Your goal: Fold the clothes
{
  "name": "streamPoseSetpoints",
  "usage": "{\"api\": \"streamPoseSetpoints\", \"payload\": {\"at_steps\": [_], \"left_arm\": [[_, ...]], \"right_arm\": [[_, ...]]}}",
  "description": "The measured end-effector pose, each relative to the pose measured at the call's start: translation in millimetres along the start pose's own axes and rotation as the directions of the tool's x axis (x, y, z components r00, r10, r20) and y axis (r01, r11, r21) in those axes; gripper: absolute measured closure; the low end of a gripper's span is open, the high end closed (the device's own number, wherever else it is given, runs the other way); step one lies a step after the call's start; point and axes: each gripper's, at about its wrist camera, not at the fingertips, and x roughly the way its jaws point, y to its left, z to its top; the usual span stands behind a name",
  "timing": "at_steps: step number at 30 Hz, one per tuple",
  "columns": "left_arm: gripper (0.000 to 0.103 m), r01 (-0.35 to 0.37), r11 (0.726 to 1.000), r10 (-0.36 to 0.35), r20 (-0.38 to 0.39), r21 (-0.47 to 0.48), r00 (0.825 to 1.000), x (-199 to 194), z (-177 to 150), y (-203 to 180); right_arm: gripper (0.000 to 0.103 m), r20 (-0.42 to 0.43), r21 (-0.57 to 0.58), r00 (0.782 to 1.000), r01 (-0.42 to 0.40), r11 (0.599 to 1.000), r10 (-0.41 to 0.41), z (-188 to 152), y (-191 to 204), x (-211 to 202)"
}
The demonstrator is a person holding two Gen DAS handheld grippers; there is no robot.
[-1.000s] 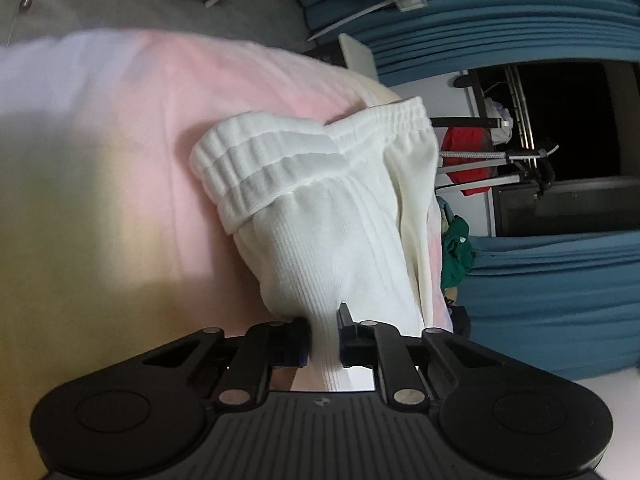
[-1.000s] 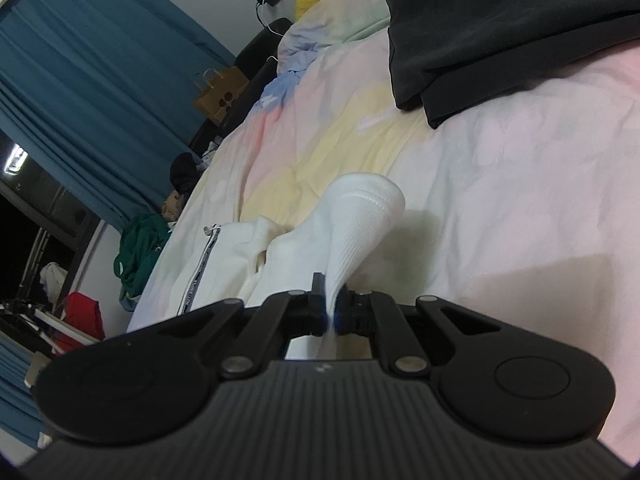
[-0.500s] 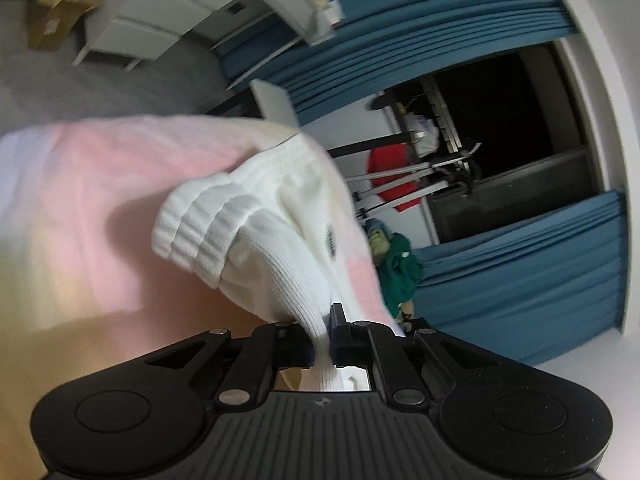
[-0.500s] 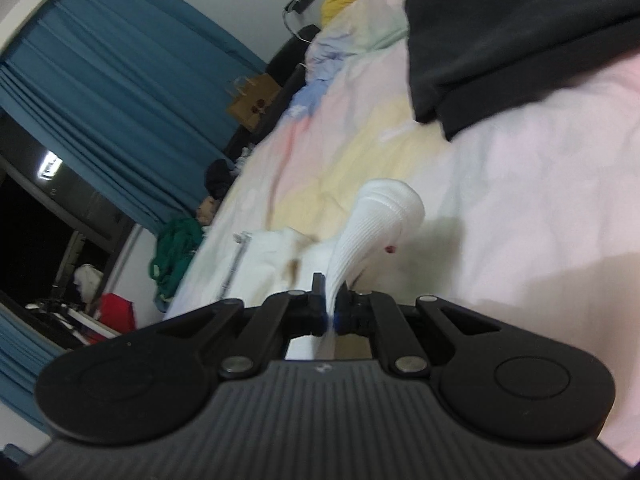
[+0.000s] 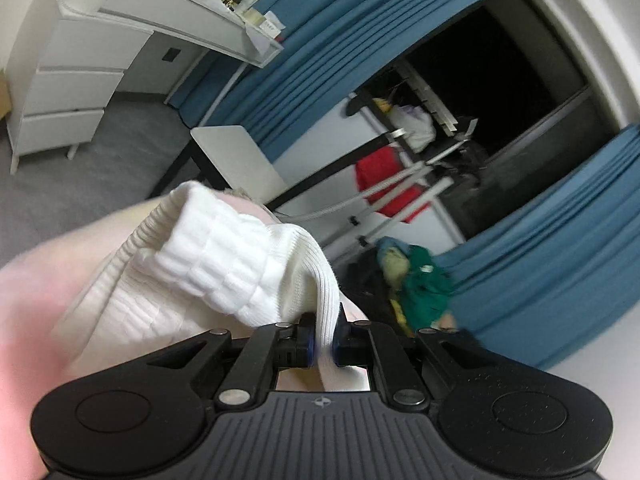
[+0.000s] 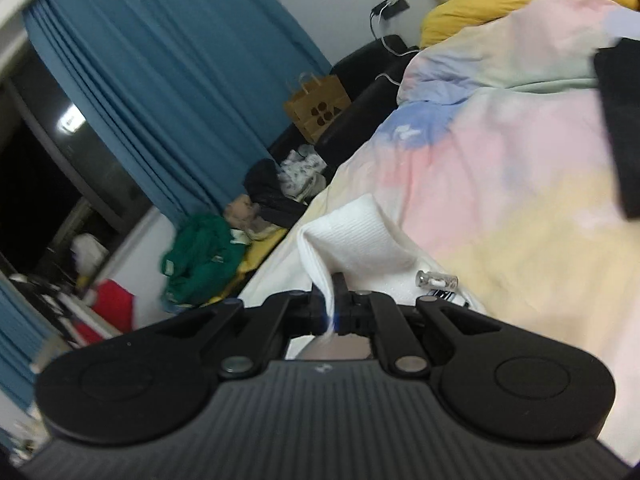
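Left gripper (image 5: 324, 340) clamped on ribbed white garment (image 5: 224, 264), cuffed end bunched ahead-left of its jaws. Right gripper (image 6: 334, 304) pinches another edge (image 6: 352, 232), cloth running forward over the pastel bedspread (image 6: 500, 184). Garment lifted, spanning both grippers; neither clearly nearer.

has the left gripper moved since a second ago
Yes. The left gripper, shut on the white garment, has lifted and tilted up: the white dresser and blue curtains now fill its view.

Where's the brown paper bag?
In the right wrist view, the brown paper bag stands upper middle, on the floor beside the bed, against the blue curtain and next to a black seat.
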Motion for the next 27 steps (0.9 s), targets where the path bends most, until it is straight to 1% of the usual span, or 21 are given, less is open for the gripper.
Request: {"api": "streamPoseSetpoints", "payload": {"at_steps": [2, 5, 7, 9, 11, 12, 13, 14, 15, 16, 17, 18, 19, 21, 22, 23, 24, 25, 27], "left_arm": [[0.095, -0.031, 0.999, 0.031, -0.007, 0.017, 0.999, 51, 8, -5], [0.094, -0.089, 0.995, 0.090, -0.026, 0.044, 0.996, 126, 15, -10], [0.094, -0.144, 0.988, 0.148, -0.060, 0.063, 0.987, 168, 12, -8], [0.094, -0.200, 0.976, 0.208, -0.099, 0.084, 0.973, 205, 8, -5], [0.092, -0.227, 0.969, 0.237, -0.115, 0.096, 0.965, 222, 6, -2], [0.091, -0.221, 0.970, 0.233, -0.117, 0.103, 0.966, 221, 6, 0], [0.089, -0.215, 0.970, 0.228, -0.119, 0.109, 0.966, 220, 6, 2], [0.084, -0.206, 0.972, 0.219, -0.124, 0.114, 0.968, 217, 6, 3], [0.074, -0.185, 0.976, 0.200, -0.134, 0.114, 0.971, 209, 6, 4], [0.067, -0.164, 0.980, 0.180, -0.145, 0.113, 0.973, 201, 7, 5], [0.053, -0.143, 0.983, 0.160, -0.156, 0.114, 0.975, 192, 7, 5], [0.039, -0.121, 0.986, 0.139, -0.166, 0.118, 0.976, 179, 8, 4], [0.036, -0.095, 0.987, 0.116, -0.168, 0.130, 0.979, 163, 8, 3], [0.022, -0.045, 0.987, 0.072, -0.173, 0.155, 0.982, 131, 8, -1], [0.020, -0.034, 0.985, 0.063, -0.167, 0.172, 0.984, 114, 8, -5], [0.019, -0.033, 0.982, 0.063, -0.154, 0.188, 0.986, 94, 7, -7], [0.017, -0.036, 0.979, 0.067, -0.151, 0.199, 0.986, 75, 6, -9], [0.015, -0.033, 0.980, 0.065, -0.157, 0.199, 0.985, 57, 3, -9], [0.006, -0.021, 0.984, 0.052, -0.175, 0.177, 0.983, 23, -7, -3]], "right_arm": [[0.097, -0.007, -0.024, 0.999, 0.038, 0.999, -0.038, -2, 19, 45], [0.097, -0.042, -0.126, 0.991, 0.122, 0.984, -0.128, -18, 36, 111], [0.097, -0.052, -0.164, 0.984, 0.159, 0.973, -0.170, -30, 36, 143], [0.097, -0.067, -0.178, 0.979, 0.178, 0.968, -0.192, -41, 31, 166], [0.094, -0.080, -0.176, 0.975, 0.190, 0.966, -0.206, -49, 25, 179], [0.093, -0.092, -0.169, 0.977, 0.176, 0.970, -0.193, -49, 23, 180], [0.088, -0.105, -0.163, 0.978, 0.160, 0.974, -0.178, -50, 20, 181], [0.085, -0.123, -0.152, 0.981, 0.128, 0.980, -0.147, -47, 17, 178], [0.078, -0.140, -0.140, 0.983, 0.095, 0.986, -0.115, -44, 14, 175], [0.071, -0.157, -0.124, 0.984, 0.066, 0.990, -0.085, -39, 9, 168], [0.066, -0.158, -0.108, 0.985, 0.047, 0.993, -0.064, -36, 6, 157], [0.053, -0.158, -0.092, 0.986, 0.028, 0.995, -0.043, -34, 3, 147], [0.041, -0.147, -0.079, 0.989, 0.014, 0.997, -0.025, -32, -1, 133], [0.031, -0.111, -0.091, 0.994, 0.008, 0.996, -0.018, -32, -9, 103], [0.027, -0.097, -0.093, 0.995, 0.013, 0.996, -0.022, -34, -15, 89], [0.027, -0.084, -0.093, 0.996, 0.017, 0.996, -0.025, -36, -20, 74], [0.027, -0.099, -0.071, 0.995, 0.021, 0.997, -0.028, -37, -27, 64], [0.027, -0.125, -0.030, 0.992, 0.018, 0.999, -0.022, -39, -36, 54], [0.027, -0.171, 0.063, 0.985, -0.008, 0.998, 0.019, -44, -54, 35]]}}
